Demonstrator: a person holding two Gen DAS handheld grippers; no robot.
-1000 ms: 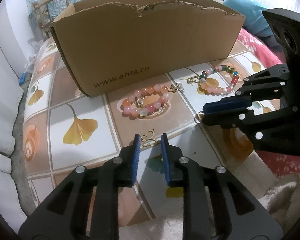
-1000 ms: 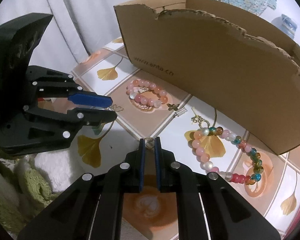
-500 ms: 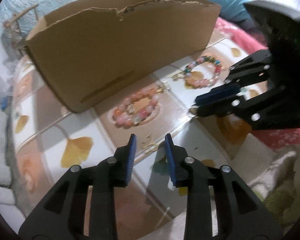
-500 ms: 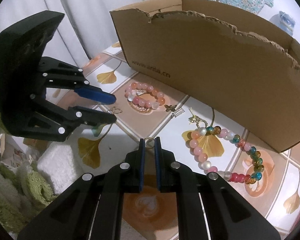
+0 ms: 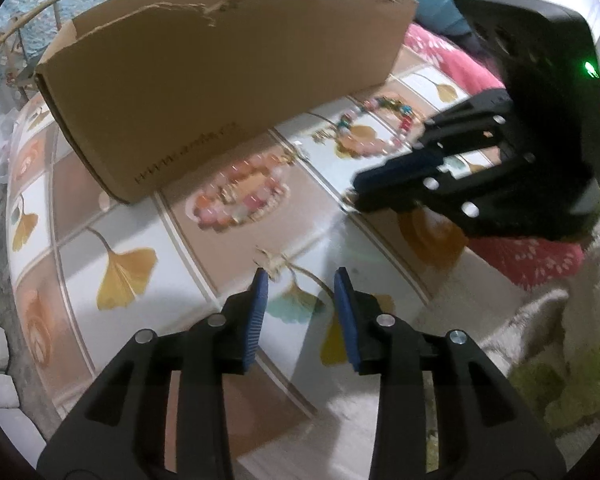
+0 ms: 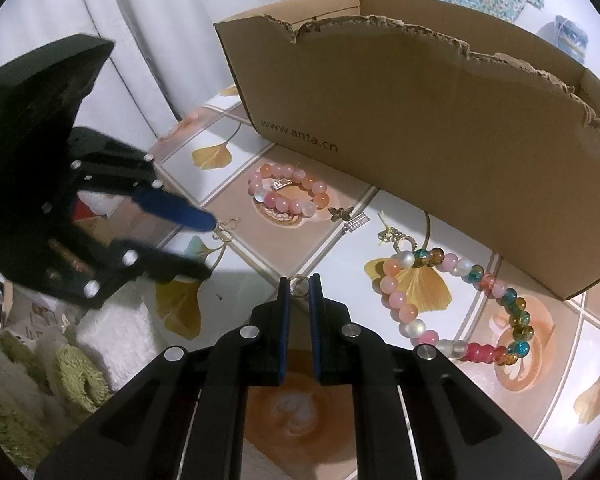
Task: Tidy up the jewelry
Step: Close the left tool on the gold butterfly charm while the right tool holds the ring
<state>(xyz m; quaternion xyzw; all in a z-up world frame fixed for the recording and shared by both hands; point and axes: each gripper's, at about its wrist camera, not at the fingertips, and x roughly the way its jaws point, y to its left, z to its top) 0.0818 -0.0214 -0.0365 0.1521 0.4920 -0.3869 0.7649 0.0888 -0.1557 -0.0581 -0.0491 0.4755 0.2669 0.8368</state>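
The left gripper (image 5: 300,280) is opening, its ribbed blue pads bare, just short of a thin gold wire earring (image 5: 271,261) lying on the glossy counter (image 5: 112,216). The right gripper (image 6: 299,285) is pinching a small metal ring (image 6: 299,282). Round-beaded bracelets (image 6: 290,194) are lying beside the torn-edged corrugated cardboard box (image 6: 420,120).

Pink bead bracelet (image 6: 290,194) lies flat at centre; multicoloured bracelet (image 6: 460,304) at four o'clock; small gold charm (image 6: 226,229) at nine o'clock; cardboard box (image 6: 420,120) upright at one o'clock.
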